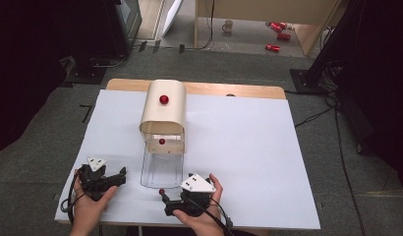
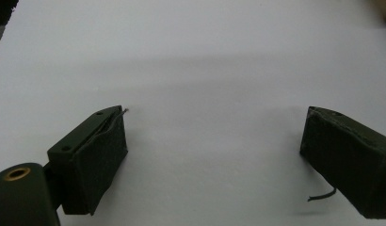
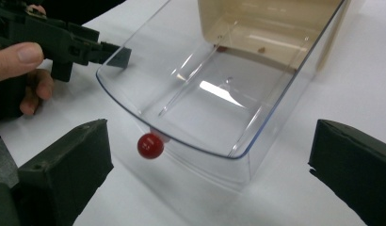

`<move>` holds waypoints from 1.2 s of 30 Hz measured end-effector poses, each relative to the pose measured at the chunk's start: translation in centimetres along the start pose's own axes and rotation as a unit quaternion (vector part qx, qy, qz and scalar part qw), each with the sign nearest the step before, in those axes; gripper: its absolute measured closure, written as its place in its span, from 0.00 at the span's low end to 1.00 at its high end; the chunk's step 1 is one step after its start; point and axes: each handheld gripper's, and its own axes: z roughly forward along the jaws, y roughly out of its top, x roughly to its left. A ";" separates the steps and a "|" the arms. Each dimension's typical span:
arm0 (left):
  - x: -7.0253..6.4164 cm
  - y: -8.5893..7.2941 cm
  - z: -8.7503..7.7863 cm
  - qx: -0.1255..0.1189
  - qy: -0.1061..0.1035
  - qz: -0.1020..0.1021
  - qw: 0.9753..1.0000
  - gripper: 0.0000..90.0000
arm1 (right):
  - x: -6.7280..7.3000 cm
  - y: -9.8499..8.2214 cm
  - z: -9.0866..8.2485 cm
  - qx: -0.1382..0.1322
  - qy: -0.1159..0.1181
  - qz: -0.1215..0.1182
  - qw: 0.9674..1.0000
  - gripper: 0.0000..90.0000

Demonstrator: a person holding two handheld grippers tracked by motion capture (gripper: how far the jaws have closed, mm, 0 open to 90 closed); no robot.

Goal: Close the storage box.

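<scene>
A cream box (image 1: 162,110) with a rounded top and a red knob (image 1: 163,99) stands at the table's middle back. A clear plastic drawer (image 1: 161,169) is pulled out of it toward me, with a small red knob (image 1: 161,191) on its front wall. My right gripper (image 1: 166,202) is open just in front of that wall. In the right gripper view its jaws (image 3: 212,141) stand wide on either side of the drawer (image 3: 214,108), and the knob (image 3: 150,145) is near the left jaw. My left gripper (image 1: 122,176) lies open to the left of the drawer, with bare white table between its jaws (image 2: 214,132).
A white sheet (image 1: 248,147) covers the wooden table, with wide free room to the right of the box. The table's front edge runs just under both hands. On the floor beyond lie red cans (image 1: 273,47) and a mug (image 1: 228,25). Dark equipment stands at both sides.
</scene>
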 end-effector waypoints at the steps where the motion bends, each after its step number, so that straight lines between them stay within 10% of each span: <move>1: 0.0 0.0 0.0 0.000 0.000 0.000 1.000 0.08 | 0.0 -0.2 0.0 0.002 0.002 0.004 1.000 0.00; 36: 0.0 0.0 0.0 0.000 0.000 -0.001 1.000 0.08 | 1.4 -1.5 3.4 0.032 -0.072 0.009 0.997 0.11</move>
